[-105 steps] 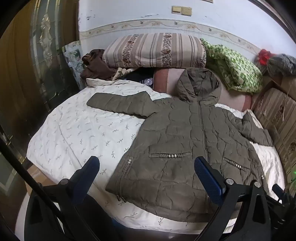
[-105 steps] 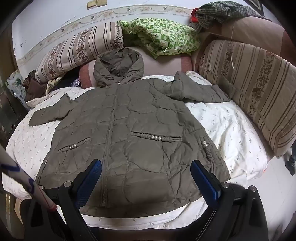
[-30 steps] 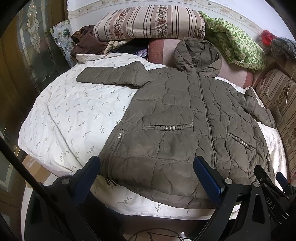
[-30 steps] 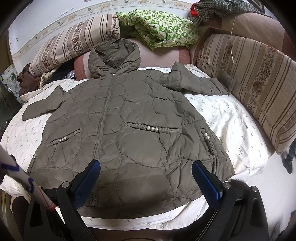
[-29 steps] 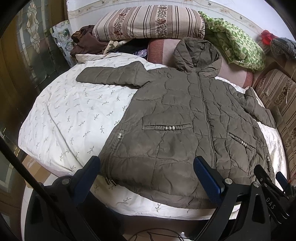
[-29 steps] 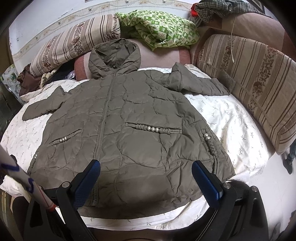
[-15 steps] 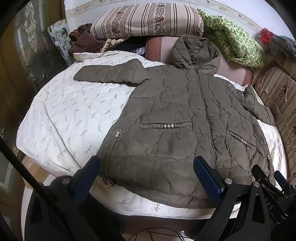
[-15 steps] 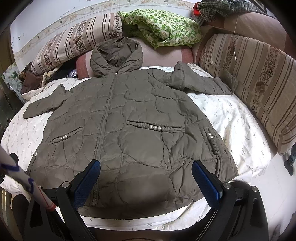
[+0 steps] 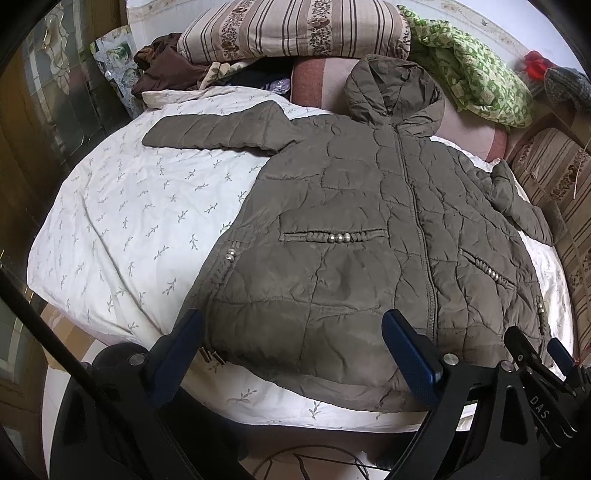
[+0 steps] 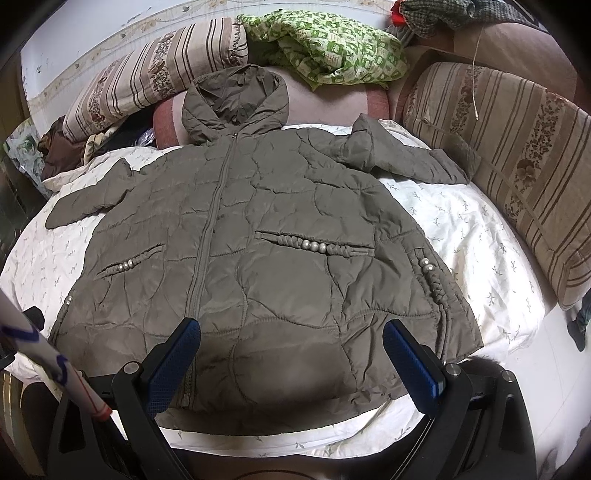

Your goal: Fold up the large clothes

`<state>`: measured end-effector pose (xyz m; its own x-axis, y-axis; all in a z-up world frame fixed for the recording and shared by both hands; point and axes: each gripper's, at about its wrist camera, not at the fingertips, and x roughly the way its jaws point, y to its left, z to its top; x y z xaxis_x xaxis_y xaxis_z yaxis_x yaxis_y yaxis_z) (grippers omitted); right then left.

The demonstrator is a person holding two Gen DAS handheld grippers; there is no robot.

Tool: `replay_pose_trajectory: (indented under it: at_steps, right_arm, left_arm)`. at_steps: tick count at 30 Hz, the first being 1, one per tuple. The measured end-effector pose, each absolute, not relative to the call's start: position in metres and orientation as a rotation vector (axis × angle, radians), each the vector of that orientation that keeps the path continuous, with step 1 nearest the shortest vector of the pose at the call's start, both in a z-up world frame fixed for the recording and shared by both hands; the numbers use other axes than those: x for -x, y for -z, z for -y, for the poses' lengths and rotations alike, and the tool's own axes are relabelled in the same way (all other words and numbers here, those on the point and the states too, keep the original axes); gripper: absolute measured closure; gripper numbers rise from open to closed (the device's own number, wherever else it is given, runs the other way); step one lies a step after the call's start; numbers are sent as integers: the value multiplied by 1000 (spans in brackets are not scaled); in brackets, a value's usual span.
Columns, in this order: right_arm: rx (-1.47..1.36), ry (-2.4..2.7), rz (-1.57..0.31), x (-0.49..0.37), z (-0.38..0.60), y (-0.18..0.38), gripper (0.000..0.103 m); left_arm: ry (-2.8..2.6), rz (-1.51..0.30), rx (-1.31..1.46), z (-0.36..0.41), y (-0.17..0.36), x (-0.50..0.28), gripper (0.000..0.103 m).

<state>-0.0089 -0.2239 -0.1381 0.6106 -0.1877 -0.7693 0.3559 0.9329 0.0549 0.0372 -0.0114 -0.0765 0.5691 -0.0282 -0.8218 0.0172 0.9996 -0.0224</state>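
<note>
Both claws, left claw (image 9: 295, 354) and right claw (image 10: 291, 354), are spread apart, covering the hooded jacket's (image 10: 258, 240) hem; striped pillows (image 9: 295, 26) lie behind.

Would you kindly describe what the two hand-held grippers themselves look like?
Both match: the left hand-held gripper and right hand-held gripper have black frames with silver bolts and two fingers faced with blue textured pads. White letters "DAS" mark a black part at the left view's edge.
</note>
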Motion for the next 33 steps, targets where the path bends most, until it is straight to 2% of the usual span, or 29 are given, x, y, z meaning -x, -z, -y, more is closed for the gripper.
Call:
replay_pose_trajectory:
  at_steps: [5, 16, 24, 25, 26, 29, 31, 33]
  right_arm:
    - [-209, 315, -868, 8, 223, 141, 2]
    - [-204, 317, -889, 4, 221, 144, 2]
    - [-189, 311, -902, 1, 216, 148, 2]
    - [-188, 313, -902, 1, 216, 148, 2]
    - [-188, 314, -902, 2, 216, 148, 2]
    - [-189, 319, -903, 2, 217, 148, 2]
    - [-191, 322, -905, 2, 218, 149, 2]
    - [-190, 321, -908, 1, 218, 150, 2]
  left_arm:
    - [-18, -948, -10, -1, 81, -49, 7]
    - [-134, -992, 86, -88, 125, -97, 7]
    - [-14, -1103, 123, -92, 168, -128, 9]
    - [-2, -1122, 134, -91, 174, -129, 24]
    - [16, -1151, 148, -90, 181, -131, 49]
    - [23, -1162, 168, -85, 183, -124, 67]
    - [16, -1152, 131, -79, 179, -115, 74]
    - [5, -1146, 105, -76, 176, -103, 76]
